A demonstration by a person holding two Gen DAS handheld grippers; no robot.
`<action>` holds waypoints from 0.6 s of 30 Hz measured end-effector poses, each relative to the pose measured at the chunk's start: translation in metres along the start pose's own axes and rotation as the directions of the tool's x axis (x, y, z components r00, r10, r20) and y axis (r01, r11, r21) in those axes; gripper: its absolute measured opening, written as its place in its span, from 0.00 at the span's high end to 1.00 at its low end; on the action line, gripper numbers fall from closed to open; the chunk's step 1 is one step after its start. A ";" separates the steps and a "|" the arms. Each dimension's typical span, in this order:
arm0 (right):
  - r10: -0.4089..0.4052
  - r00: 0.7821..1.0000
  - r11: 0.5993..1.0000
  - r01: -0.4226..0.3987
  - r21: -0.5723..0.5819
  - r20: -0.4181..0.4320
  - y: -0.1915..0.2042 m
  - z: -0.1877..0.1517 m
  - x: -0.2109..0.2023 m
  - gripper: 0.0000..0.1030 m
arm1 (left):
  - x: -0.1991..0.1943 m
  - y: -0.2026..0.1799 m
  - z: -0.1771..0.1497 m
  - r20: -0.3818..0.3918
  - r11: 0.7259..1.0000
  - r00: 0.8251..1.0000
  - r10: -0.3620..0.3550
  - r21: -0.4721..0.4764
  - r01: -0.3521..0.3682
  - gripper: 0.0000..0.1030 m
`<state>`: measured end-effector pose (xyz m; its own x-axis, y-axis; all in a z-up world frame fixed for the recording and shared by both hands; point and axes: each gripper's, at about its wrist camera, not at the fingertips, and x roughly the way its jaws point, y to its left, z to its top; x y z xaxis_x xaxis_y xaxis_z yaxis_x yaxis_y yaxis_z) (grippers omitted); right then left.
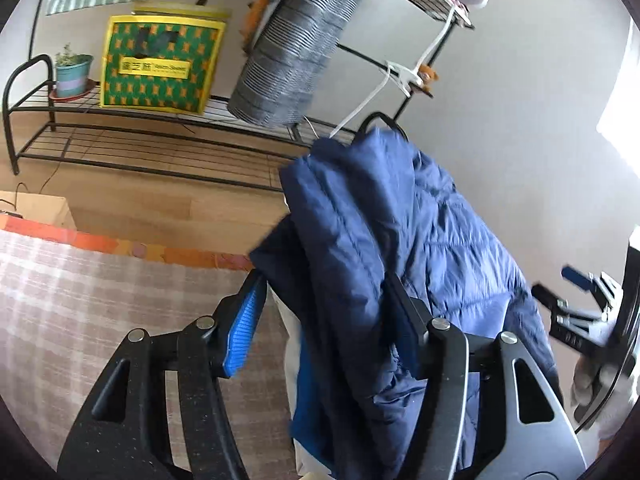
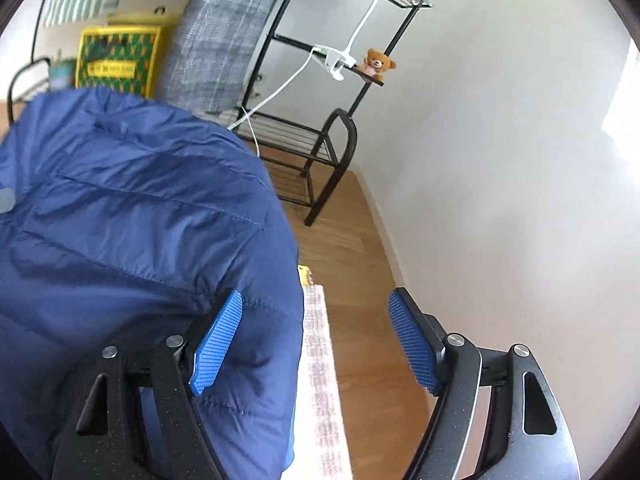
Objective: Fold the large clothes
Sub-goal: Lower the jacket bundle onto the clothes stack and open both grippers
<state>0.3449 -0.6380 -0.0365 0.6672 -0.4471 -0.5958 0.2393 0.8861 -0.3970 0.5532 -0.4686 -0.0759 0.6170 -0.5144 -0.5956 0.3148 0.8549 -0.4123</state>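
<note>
A navy quilted jacket (image 1: 384,248) hangs bunched in the air between the jaws of my left gripper (image 1: 324,312), which stand wide apart with the cloth draped over the right finger; whether it is held I cannot tell. In the right wrist view the same jacket (image 2: 132,220) fills the left half. My right gripper (image 2: 316,336) is open, its left blue pad (image 2: 218,344) against the jacket's edge, its right pad (image 2: 412,344) free. The right gripper also shows at the far right of the left wrist view (image 1: 576,292).
A checked pink cloth covers the work surface (image 1: 80,300), its edge showing in the right view (image 2: 320,380). Beyond lie wood floor (image 2: 360,240), a black wire rack (image 1: 140,152) with a yellow-green box (image 1: 160,64) and a potted plant (image 1: 72,72), a grey hanging garment (image 1: 296,40), and a white wall (image 2: 500,180).
</note>
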 end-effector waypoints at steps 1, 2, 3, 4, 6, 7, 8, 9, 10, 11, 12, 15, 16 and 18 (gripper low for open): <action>-0.004 1.000 1.000 0.004 0.002 0.006 -0.002 -0.003 -0.004 0.26 | -0.003 0.002 0.002 -0.001 1.000 1.000 -0.003 -0.011 0.003 0.42; -0.003 1.000 1.000 0.003 0.002 0.010 -0.003 -0.005 -0.007 0.26 | -0.007 0.002 0.003 -0.004 1.000 1.000 -0.005 -0.012 0.004 0.42; 0.003 1.000 1.000 -0.003 0.002 0.011 -0.004 -0.007 -0.010 0.26 | -0.012 0.001 0.003 -0.005 1.000 1.000 -0.003 -0.005 0.003 0.42; 0.008 1.000 1.000 -0.008 0.002 0.013 -0.005 -0.010 -0.016 0.26 | -0.018 -0.001 0.004 0.001 1.000 1.000 0.003 0.010 -0.003 0.42; 0.022 1.000 1.000 -0.022 0.008 0.022 -0.007 -0.007 -0.020 0.26 | -0.035 -0.008 0.004 0.017 0.999 1.000 0.013 0.043 -0.014 0.42; 0.026 0.999 1.000 -0.027 0.012 0.027 -0.007 -0.007 -0.024 0.26 | -0.041 -0.011 0.004 0.022 0.999 1.000 0.013 0.051 -0.014 0.42; 0.031 0.999 0.999 -0.031 0.015 0.034 -0.007 -0.007 -0.030 0.26 | -0.049 -0.014 0.004 0.026 0.998 1.000 0.010 0.058 -0.012 0.42; 0.037 0.998 0.999 -0.038 0.020 0.043 -0.008 -0.006 -0.036 0.26 | -0.058 -0.017 0.004 0.029 0.998 1.000 0.008 0.066 -0.010 0.42; 0.044 0.998 0.999 -0.045 0.025 0.049 -0.007 -0.003 -0.040 0.26 | -0.068 -0.020 0.004 0.030 0.997 1.000 0.008 0.074 -0.010 0.42; 0.053 0.997 0.998 -0.055 0.033 0.057 -0.009 -0.003 -0.051 0.26 | -0.077 -0.023 0.005 0.034 0.997 0.999 0.008 0.081 -0.011 0.42; 0.060 0.996 0.997 -0.062 0.037 0.064 -0.008 0.001 -0.054 0.26 | -0.087 -0.025 0.007 0.041 0.996 0.999 0.007 0.088 -0.011 0.42; 0.074 0.993 0.996 -0.078 0.048 0.088 -0.010 0.007 -0.077 0.26 | -0.128 -0.035 0.010 0.070 0.995 0.998 -0.002 0.101 -0.005 0.42; 0.081 0.992 0.995 -0.086 0.050 0.097 -0.011 0.009 -0.086 0.26 | -0.139 -0.037 0.011 0.076 0.995 0.997 -0.004 0.102 -0.004 0.42; 0.086 0.989 0.994 -0.093 0.051 0.117 -0.011 0.012 -0.109 0.26 | -0.165 -0.044 0.014 0.090 0.994 0.996 -0.012 0.109 0.002 0.42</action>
<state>0.2776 -0.5979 0.0411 0.7632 -0.3518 -0.5420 0.2121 0.9287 -0.3040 0.4476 -0.4204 0.0505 0.6754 -0.5166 -0.5262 0.3930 0.8560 -0.3360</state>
